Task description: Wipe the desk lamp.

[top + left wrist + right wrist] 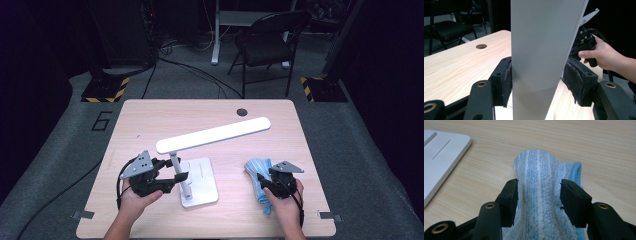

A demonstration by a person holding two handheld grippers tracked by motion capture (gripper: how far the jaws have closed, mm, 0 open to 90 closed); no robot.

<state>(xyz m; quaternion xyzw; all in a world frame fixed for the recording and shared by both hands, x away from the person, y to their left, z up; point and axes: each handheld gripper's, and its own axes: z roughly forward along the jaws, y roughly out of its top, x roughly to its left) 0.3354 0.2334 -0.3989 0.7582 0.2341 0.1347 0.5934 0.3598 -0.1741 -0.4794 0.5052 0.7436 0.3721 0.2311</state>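
The left gripper (176, 178) clamps the lamp (214, 134) post between its jaws, while the right gripper (264, 186) pinches the blue cloth (254, 169) right of the base.

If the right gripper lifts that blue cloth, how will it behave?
The blue cloth bunches into a hump between the right gripper jaws, so it is probably soft and would droop. Its fuzzy pile likely grips well. It looks light.

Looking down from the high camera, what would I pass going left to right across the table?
Left tongs in the person's left hand → white desk lamp on its flat base → striped blue cloth → right tongs in the right hand.
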